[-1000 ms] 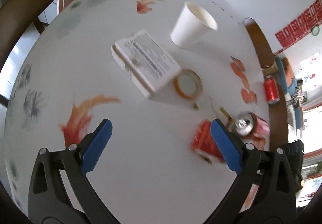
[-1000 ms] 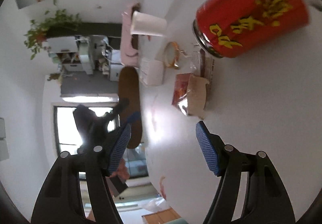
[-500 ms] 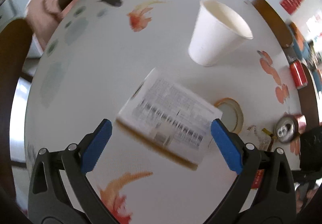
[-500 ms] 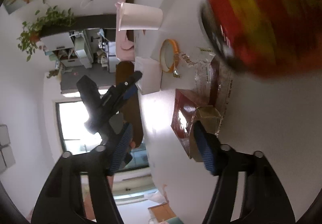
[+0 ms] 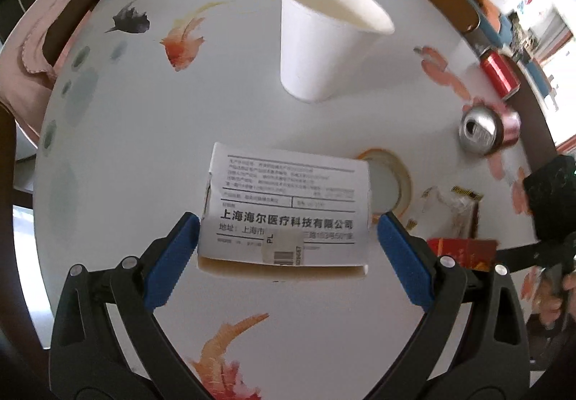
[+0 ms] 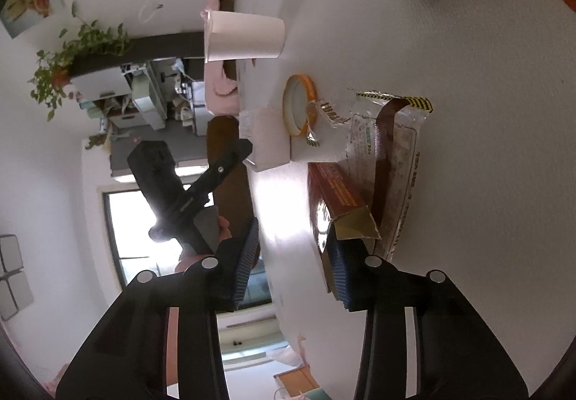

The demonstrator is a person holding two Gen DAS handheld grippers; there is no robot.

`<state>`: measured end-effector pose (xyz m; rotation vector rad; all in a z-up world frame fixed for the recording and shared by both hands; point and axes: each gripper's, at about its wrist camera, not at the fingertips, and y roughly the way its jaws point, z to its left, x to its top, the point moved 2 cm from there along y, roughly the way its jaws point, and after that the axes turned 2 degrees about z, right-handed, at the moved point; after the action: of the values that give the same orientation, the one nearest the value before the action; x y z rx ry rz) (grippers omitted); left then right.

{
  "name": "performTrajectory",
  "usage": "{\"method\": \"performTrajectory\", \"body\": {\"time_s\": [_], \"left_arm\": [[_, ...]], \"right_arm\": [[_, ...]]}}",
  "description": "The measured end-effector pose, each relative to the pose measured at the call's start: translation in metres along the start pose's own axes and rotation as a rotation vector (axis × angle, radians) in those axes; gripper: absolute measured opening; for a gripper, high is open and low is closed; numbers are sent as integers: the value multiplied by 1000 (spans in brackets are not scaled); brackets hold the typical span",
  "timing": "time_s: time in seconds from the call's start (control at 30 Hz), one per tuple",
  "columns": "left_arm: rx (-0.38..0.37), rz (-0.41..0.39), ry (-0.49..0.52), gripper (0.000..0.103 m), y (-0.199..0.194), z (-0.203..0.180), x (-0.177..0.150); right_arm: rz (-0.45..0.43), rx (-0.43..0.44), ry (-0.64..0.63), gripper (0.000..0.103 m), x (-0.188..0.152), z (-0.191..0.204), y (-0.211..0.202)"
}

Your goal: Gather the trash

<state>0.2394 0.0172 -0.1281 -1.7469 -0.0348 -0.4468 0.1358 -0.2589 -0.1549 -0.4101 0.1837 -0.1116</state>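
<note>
**Both tools positioned at trash items on the tabletop**

Left tool (image 5: 288, 238): jaws spread wide, pointing steeply down at the tabletop (image 5: 151, 155). A white printed box (image 5: 288, 209) lies flat between the two blue pads. A narrow gap shows at each side of the box, so the pads do not press on it and nothing is held.

Around the box, in the left wrist view:
- White paper cup (image 5: 324, 44), upright, at 12 o'clock, well apart.
- Tape roll (image 5: 388, 184), flat, just beside the box at 3 o'clock.
- Clear snack wrapper (image 5: 457, 209), beyond the tape roll at 3 o'clock.
- Silver-topped can (image 5: 482, 130), at 2 o'clock.
- Red can (image 5: 500, 72), near the tabletop edge, further out at 2 o'clock.
- Red carton (image 5: 464, 250), at 4 o'clock, next to the right tool's black body.

Right tool (image 6: 293, 263): jaws partly open and have just been closing. The red carton's torn, open end (image 6: 354, 223) sits against one pad; the opposite pad stands clear of it. Whether the carton is gripped cannot be told. The snack wrapper lies alongside the carton, touching it.
</note>
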Motion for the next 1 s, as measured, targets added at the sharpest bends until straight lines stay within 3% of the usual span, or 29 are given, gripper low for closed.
{"method": "performTrajectory", "body": {"time_s": [0.13,0.2,0.33,0.5,0.73,0.87,0.97,1.0], "left_arm": [[82,44,37,96,14,-8,-4],[98,40,52,96,19,-11,-6],[19,-36,15,93,12,-12,-9],[1,-67,-17,92,5,-10,-10],[-42,-139,-82,92,-31,-4,-26],[-43,-163,-97,92,-48,-8,-39],[-38,-161,-105,92,-51,-8,-47],[-40,-160,-113,92,-51,-9,-49]], "right_arm": [[2,-5,-9,35,1,4,3],[3,-15,-21,24,1,5,4],[7,-3,-44,12,0,10,3],[1,-4,-57,6,-1,14,-1],[-22,45,-82,2,-9,22,-15],[-28,-2,-77,2,-11,17,-14],[-25,-17,-39,7,-10,9,-6],[-30,-9,-25,17,-10,8,-5]]}}
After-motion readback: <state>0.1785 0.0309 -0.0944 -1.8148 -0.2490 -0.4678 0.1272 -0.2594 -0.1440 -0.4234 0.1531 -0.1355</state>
